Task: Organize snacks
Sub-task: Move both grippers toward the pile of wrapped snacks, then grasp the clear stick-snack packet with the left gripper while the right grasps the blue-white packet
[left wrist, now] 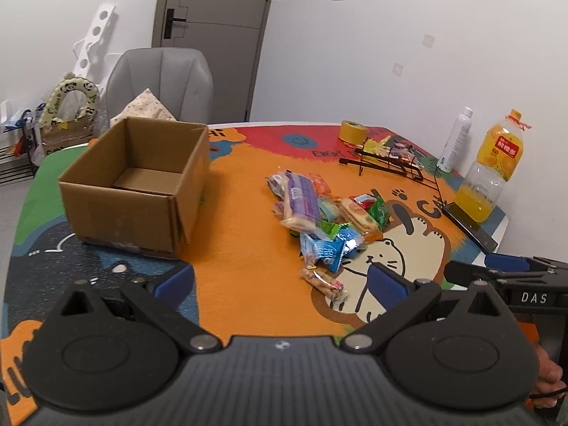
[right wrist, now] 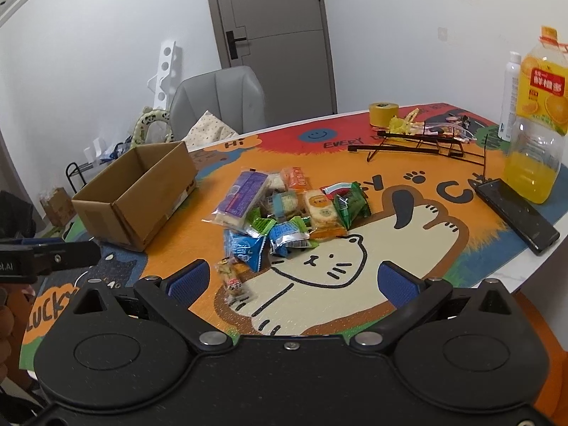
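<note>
Both hand-held grippers, left [left wrist: 280, 278] and right [right wrist: 293, 278], are hovering spread wide and empty near the snacks [right wrist: 284, 209], with only the left view showing inside the box [left wrist: 142, 181].

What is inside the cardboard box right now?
The cardboard box looks empty: only its bare brown floor and inner walls show. The near wall hides the front strip of the floor. The snacks lie piled on the mat beside it.
</note>
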